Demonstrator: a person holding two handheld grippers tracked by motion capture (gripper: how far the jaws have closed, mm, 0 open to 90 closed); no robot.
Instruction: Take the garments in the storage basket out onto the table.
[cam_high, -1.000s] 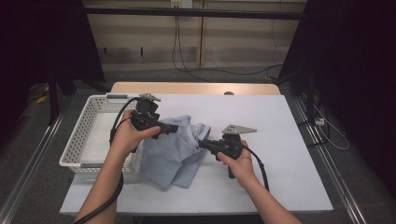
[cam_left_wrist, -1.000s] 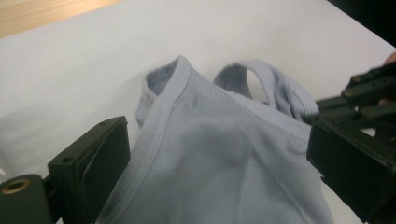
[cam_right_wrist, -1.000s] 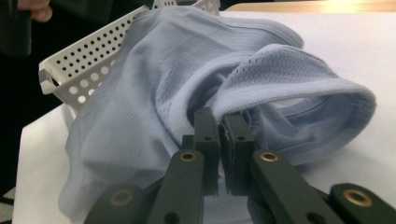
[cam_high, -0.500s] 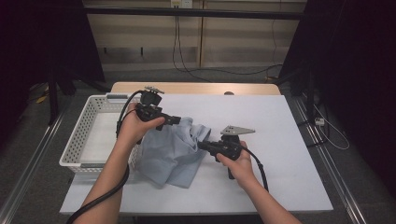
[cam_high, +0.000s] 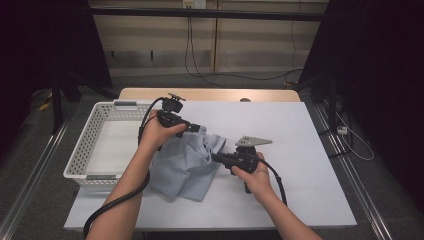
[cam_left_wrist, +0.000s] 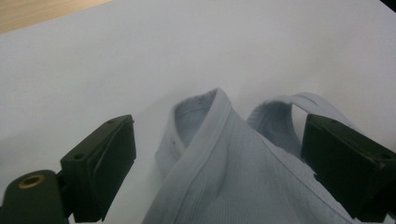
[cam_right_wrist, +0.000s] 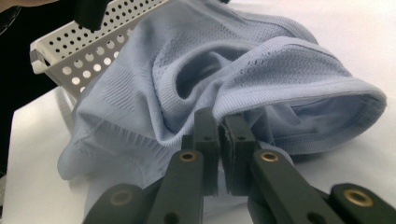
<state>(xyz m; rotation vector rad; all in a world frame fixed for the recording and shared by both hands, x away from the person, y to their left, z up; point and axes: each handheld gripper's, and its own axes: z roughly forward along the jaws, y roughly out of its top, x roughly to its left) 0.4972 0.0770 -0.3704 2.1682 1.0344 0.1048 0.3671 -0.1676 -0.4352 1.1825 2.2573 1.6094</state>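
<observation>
1. Garment: a pale blue knitted garment (cam_high: 187, 162) lies crumpled on the white worktop (cam_high: 300, 165), its left edge against the near right corner of the white perforated basket (cam_high: 95, 150). All positions below are given relative to this garment.
2. Right gripper (cam_high: 216, 157): it meets the garment at its right edge, level with the middle of the heap. In the right gripper view the two black jaws stand pressed together on a ribbed hem of the garment (cam_right_wrist: 261, 105), and the cloth rises from the pinch in a raised fold. A grey three-cornered plate (cam_high: 253, 141) sits on top of this gripper, to the right of the garment.
3. Left gripper (cam_high: 201, 129): it hovers over the far edge of the garment, held by the left hand (cam_high: 157, 134). In the left gripper view the jaws stand wide apart; a ribbed band of the garment (cam_left_wrist: 210, 140) rises between them, and neither pad (cam_left_wrist: 105, 163) presses on it.
4. Cloth detail: the right gripper view shows an open-mesh knit across the upper panel (cam_right_wrist: 224, 42) and a tighter rib along the hems.
5. Basket: it stands to the left of the garment, its perforated wall (cam_right_wrist: 93, 51) just behind the cloth in the right gripper view.
6. Cables: a black cable (cam_high: 112, 205) trails from the left gripper, under the left forearm, towards the near edge of the worktop.
</observation>
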